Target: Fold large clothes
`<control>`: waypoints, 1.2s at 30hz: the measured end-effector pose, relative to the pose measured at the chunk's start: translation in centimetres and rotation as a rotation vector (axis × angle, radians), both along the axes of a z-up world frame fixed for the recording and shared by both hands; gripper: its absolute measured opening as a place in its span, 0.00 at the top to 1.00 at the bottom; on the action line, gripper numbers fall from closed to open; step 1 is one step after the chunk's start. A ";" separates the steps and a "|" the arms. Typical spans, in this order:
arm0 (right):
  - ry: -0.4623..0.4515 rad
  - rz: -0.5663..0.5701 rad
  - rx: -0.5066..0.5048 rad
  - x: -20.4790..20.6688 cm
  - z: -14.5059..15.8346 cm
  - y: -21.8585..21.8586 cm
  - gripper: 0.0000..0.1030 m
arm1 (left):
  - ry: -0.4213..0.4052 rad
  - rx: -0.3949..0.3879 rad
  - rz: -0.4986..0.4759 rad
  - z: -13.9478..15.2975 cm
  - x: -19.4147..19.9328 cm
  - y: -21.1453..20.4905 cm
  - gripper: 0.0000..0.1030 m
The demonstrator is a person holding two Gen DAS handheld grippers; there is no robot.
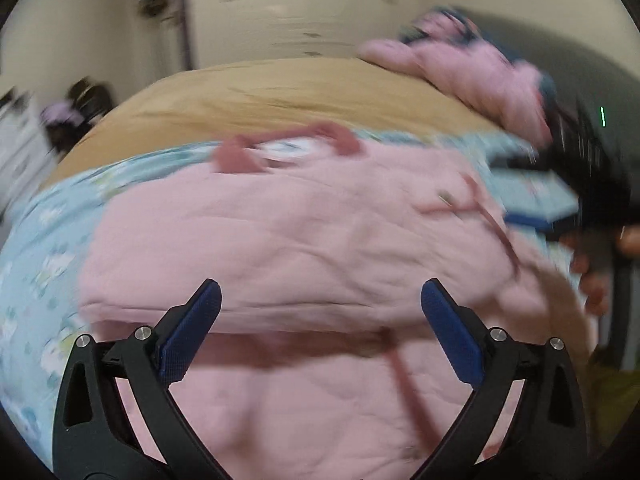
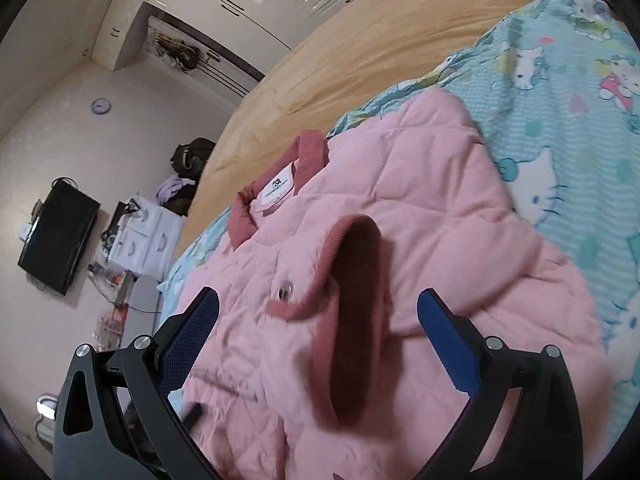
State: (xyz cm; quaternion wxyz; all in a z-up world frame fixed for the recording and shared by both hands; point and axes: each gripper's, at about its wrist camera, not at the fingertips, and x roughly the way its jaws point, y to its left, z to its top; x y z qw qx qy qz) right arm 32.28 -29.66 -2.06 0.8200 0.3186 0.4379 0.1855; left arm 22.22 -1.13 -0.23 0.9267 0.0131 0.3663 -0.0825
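Garment: a pink quilted padded jacket [image 2: 400, 208] with darker rose ribbed trim, spread on a light-blue cartoon-print blanket [image 2: 560, 80] over a mustard-tan bed cover [image 2: 340, 60].
Collar: rose collar [image 2: 280, 176] with a white label, at about 11 o'clock from the right gripper in the right wrist view; in the left wrist view the collar [image 1: 288, 144] sits at 12 o'clock, far side of the jacket [image 1: 304, 232].
Long axis: appears to run from the near hem up to the collar, roughly 5 to 11 o'clock in the right wrist view.
Cuff: a rose-edged sleeve opening [image 2: 356, 312] lies on the jacket front beside a metal snap [image 2: 285, 291], straight ahead at 12 o'clock between the right fingers.
Right gripper [image 2: 318, 316]: jaws spread wide, holding nothing, just above the cuff.
Left gripper [image 1: 320, 304]: jaws spread wide and empty, over a folded ridge of pink fabric; this view is motion-blurred.
Nearer hand: judged to be the right one for the sleeve.
Fold state: sleeve seems brought onto the body; lengthwise fold likely remains.
Elsewhere: a second pink heap [image 1: 460, 68] at 1 o'clock in the left wrist view.
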 end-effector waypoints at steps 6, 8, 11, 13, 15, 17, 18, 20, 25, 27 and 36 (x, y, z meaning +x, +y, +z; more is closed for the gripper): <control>0.039 0.035 0.004 2.5 -1.3 1.6 0.36 | -0.056 -0.127 0.238 3.1 -0.2 9.9 0.09; 0.037 0.045 -0.003 2.8 -1.7 2.1 0.42 | -0.063 -0.146 0.294 3.6 -0.4 12.1 0.09; 0.005 0.070 -0.046 2.9 -1.4 2.9 0.60 | -0.071 -0.194 0.377 4.1 -0.9 15.4 0.09; -0.040 0.076 -0.103 2.8 -0.5 3.6 0.73 | -0.073 -0.224 0.408 4.2 -1.1 16.7 0.09; -0.095 0.092 -0.146 2.7 0.6 4.0 0.84 | -0.070 -0.254 0.423 4.2 -1.2 17.6 0.09; -0.158 0.125 -0.169 2.6 2.3 4.3 0.87 | -0.073 -0.276 0.442 4.3 -1.1 18.3 0.09; -0.189 0.129 -0.192 2.5 3.2 4.6 0.88 | -0.074 -0.280 0.446 4.3 -0.9 18.6 0.09; -0.281 0.139 -0.256 2.3 5.8 5.2 0.89 | -0.074 -0.286 0.453 4.4 -0.5 19.0 0.09; -0.434 0.156 -0.356 2.6 10.2 6.5 0.90 | -0.070 -0.283 0.425 4.6 1.3 18.5 0.09; -0.472 0.157 -0.399 3.0 11.1 6.9 0.90 | -0.062 -0.284 0.410 4.5 2.1 18.1 0.09; -0.474 0.128 -0.493 4.1 9.9 7.0 0.90 | -0.019 -0.275 0.308 2.9 5.5 15.3 0.09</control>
